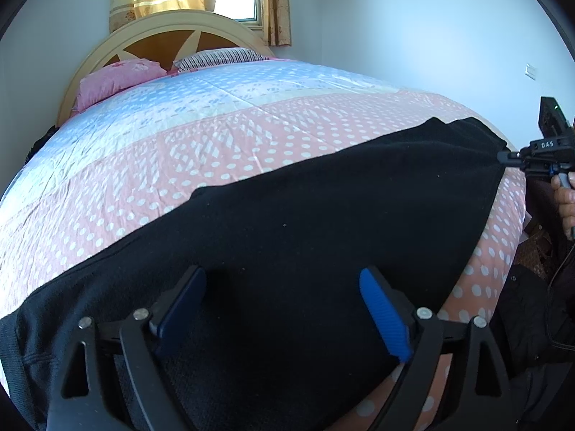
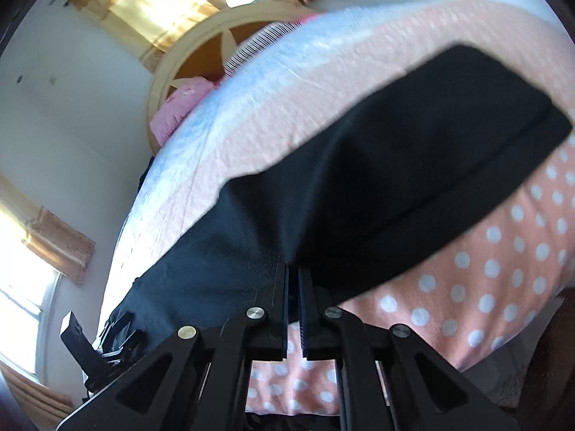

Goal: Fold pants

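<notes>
A: Looking at what, and lying where?

B: Looking at black soft knit pants, spreading flat across the near part of a pink white-dotted quilted bedcover, running from near left to far right.

A: Being held how?

B: Hovering over the near-left end with the left gripper, blue ribbed pads spread wide apart, gripping nothing. Pinching the right-hand edge with the right gripper, black fingers nearly closed on the cloth, creases fanning out from the tips.

A: Expecting what sort of handling?

B: Judging as light, limp and slightly fuzzy: sagging wherever unsupported, likely clinging to the bedcover rather than sliding, and not breaking under any squeeze. Possibly dragging the cover along if pulled low.

A: Taking hold where, then?

B: Aiming for the end corners, biting well in from the edge and catching every layer at once, not just the top one. Lifting both ends level, holding the cloth taut between the two grippers, and laying over rather than dragging.

A: Doubting anything?

B: Seeing a ribbed band at the near left, waistband or cuff, but not managing to tell which in such dark cloth.
</notes>
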The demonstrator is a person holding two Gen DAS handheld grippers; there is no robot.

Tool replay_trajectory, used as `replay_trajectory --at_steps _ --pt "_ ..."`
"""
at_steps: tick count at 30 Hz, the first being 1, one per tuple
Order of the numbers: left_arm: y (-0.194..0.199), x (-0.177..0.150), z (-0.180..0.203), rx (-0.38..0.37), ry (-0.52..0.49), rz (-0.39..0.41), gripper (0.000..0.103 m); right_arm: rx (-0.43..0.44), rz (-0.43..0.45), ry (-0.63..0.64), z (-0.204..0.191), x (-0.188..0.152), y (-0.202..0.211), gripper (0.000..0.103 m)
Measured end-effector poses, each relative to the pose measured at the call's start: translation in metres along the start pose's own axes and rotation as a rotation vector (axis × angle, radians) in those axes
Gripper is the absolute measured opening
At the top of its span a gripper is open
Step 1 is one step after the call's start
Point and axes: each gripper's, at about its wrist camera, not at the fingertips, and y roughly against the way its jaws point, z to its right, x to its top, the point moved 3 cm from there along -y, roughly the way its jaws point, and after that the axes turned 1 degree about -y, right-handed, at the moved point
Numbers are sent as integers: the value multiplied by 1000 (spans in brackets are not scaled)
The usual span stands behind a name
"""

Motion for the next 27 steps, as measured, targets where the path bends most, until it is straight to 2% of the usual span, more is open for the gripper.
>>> replay_trajectory --at_steps 2,5,9,11,14,16,19,21,23,27 --pt "0 0 0 -4 2 1 91 -5 3 6 -1 -2 3 4" --pt "1 -1 0 -10 1 2 92 -34 -38 -16 15 -10 -6 4" --pt "2 0 1 -11 2 7 92 -10 -62 6 18 -7 -7 5" --pt "8 3 3 15 -5 26 92 8 -54 8 17 -4 0 7" --pt "23 22 12 17 -16 106 93 -39 10 4 25 8 21 10" --pt "27 35 20 9 -23 146 103 -74 62 -20 42 21 41 12" --pt "13 53 38 -22 -50 139 103 -170 152 -97 77 42 72 12" --pt "1 56 48 -23 -59 106 103 -197 200 -153 101 52 89 19" --pt "-15 59 57 -45 -52 67 103 -228 228 -191 122 60 100 47" --pt "-29 61 70 -82 -36 37 103 -232 229 -246 153 71 103 49"
